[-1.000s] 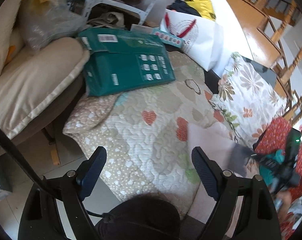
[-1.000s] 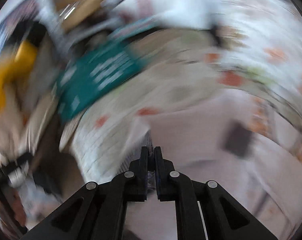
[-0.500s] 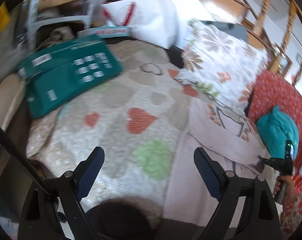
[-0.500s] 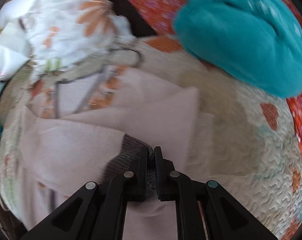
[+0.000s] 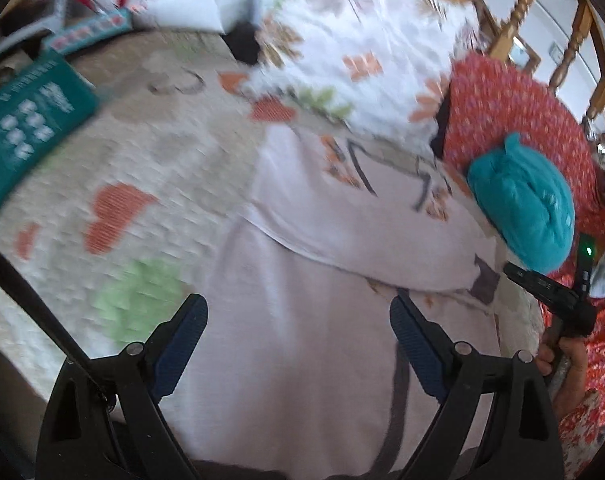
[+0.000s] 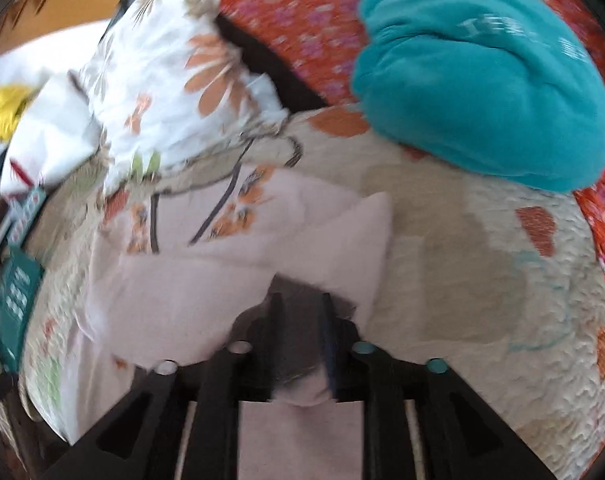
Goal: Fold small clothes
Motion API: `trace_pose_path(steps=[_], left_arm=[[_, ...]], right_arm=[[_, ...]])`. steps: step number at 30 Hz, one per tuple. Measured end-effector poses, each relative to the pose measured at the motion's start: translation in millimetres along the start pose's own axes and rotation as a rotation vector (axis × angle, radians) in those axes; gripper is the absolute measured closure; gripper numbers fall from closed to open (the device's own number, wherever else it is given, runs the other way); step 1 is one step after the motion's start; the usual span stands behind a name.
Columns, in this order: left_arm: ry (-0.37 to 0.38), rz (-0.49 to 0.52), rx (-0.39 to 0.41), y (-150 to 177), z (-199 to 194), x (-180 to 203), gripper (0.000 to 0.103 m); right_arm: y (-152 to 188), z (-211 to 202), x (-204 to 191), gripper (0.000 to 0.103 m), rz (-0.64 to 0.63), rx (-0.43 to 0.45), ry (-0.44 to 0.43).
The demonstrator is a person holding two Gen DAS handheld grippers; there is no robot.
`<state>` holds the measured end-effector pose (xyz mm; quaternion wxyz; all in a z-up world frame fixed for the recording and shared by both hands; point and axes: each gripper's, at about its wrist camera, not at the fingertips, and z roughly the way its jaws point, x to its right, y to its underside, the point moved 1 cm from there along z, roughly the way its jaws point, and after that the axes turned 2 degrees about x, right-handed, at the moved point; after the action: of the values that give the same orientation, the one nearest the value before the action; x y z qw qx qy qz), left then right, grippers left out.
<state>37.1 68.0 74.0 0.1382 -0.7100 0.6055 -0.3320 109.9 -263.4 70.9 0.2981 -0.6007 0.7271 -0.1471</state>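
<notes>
A pale pink garment point(image 5: 322, 280) with an orange flower print and dark trim lies partly folded on a quilt with hearts point(image 5: 122, 176). My left gripper point(image 5: 298, 324) is open and empty, hovering over the garment's near part. My right gripper point(image 6: 300, 308) has its jaws a little apart around the garment's dark grey cuff point(image 6: 298, 340); the cuff lies between the fingers on the cloth. The garment also shows in the right wrist view point(image 6: 206, 284). The right gripper appears in the left wrist view point(image 5: 542, 280) at the garment's right edge.
A teal rolled cloth point(image 6: 482, 88) lies on a red floral cushion point(image 6: 294, 4) at the right. A white floral pillow point(image 5: 362, 40) sits behind the garment. A green box point(image 5: 26, 124) lies at the far left. Wooden chairs point(image 5: 518, 8) stand behind.
My right gripper's jaws have parted from their tight grip on the dark cuff. My left gripper has swung right and closer over the pink garment, still open.
</notes>
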Motion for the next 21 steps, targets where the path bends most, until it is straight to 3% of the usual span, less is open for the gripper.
trace_pose_path(steps=[1, 3, 4, 5, 6, 10, 13, 14, 16, 18, 19, 21], left_arm=[[-0.002, 0.016, -0.008, 3, 9, 6, 0.012], [-0.036, 0.062, -0.028, 13, 29, 17, 0.011], [-0.054, 0.092, -0.041, 20, 39, 22, 0.011], [-0.068, 0.121, -0.059, 27, 49, 26, 0.011], [-0.079, 0.145, -0.078, 34, 58, 29, 0.012], [-0.124, 0.198, -0.139, 56, 81, 27, 0.012], [-0.182, 0.297, -0.100, 68, 84, 35, 0.009], [-0.193, 0.318, -0.091, 71, 83, 36, 0.008], [-0.191, 0.309, -0.087, 73, 80, 34, 0.008], [-0.190, 0.293, -0.096, 73, 78, 32, 0.008], [-0.193, 0.289, -0.102, 74, 76, 32, 0.008], [-0.199, 0.280, -0.112, 77, 71, 32, 0.008]], right_arm=[[3, 6, -3, 0.061, -0.024, -0.006, 0.037], [12, 24, -9, 0.059, -0.070, -0.028, 0.102], [18, 29, -10, 0.066, -0.077, -0.053, 0.091], [23, 37, -11, 0.095, -0.088, -0.092, 0.052], [26, 40, -11, 0.099, -0.097, -0.099, 0.048], [19, 36, 6, 0.100, -0.067, -0.075, 0.116], [8, 22, 20, 0.101, -0.035, -0.011, 0.304], [7, 17, 27, 0.100, 0.005, 0.006, 0.312], [9, 0, 40, 0.100, 0.103, 0.025, 0.243], [22, -14, 43, 0.096, 0.147, 0.022, 0.185], [32, -19, 41, 0.085, 0.151, 0.013, 0.173], [51, -26, 36, 0.047, 0.154, -0.003, 0.168]])
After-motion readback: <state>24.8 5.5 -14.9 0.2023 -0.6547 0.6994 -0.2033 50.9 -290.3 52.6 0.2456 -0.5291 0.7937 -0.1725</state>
